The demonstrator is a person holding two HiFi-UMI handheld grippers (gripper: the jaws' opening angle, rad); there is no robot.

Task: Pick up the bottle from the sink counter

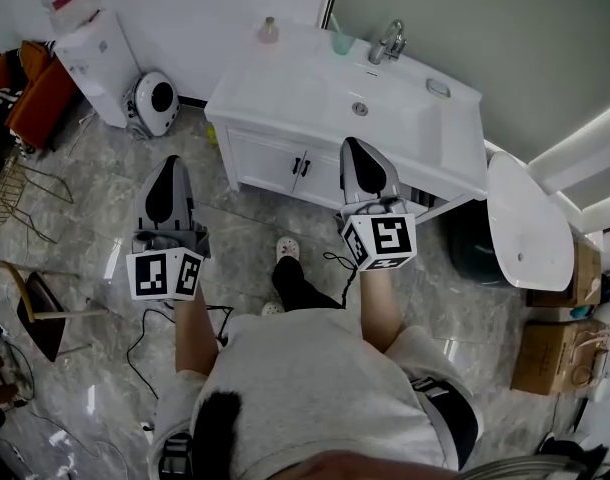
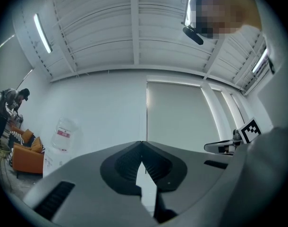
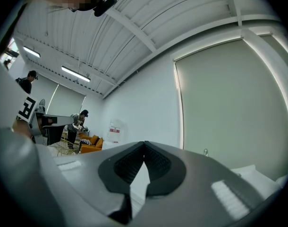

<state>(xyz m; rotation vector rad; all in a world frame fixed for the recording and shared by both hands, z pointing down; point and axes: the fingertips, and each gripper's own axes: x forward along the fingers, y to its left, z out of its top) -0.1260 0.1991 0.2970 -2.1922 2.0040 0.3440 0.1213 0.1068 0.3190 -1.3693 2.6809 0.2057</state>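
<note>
In the head view, a person stands on a shiny gray floor (image 1: 75, 218) and holds one tool in each hand. The left hand-held gripper (image 1: 171, 164) and the right hand-held gripper (image 1: 353, 145) both point toward a white sink cabinet. The small bottle (image 1: 269, 30) stands at the back left corner of the white surface (image 1: 275, 80), well apart from both tools. A green cup (image 1: 342, 41) stands near the faucet (image 1: 388, 41), at the back of the sink. A white water dispenser (image 1: 90, 43) stands by the wall on the left. In the left gripper view, the left hand-held gripper (image 2: 142, 145) is clenched: its two dark tips meet and nothing sits between them. It looks up at a white wall and ceiling, with a water jug (image 2: 63, 134) and an orange sofa (image 2: 28, 156) low on the left. In the right gripper view, the right hand-held gripper (image 3: 144, 145) is clenched too, tips together and empty. Far off on the left, a person (image 3: 80, 120) bends over by the orange sofa (image 3: 89, 144).
</note>
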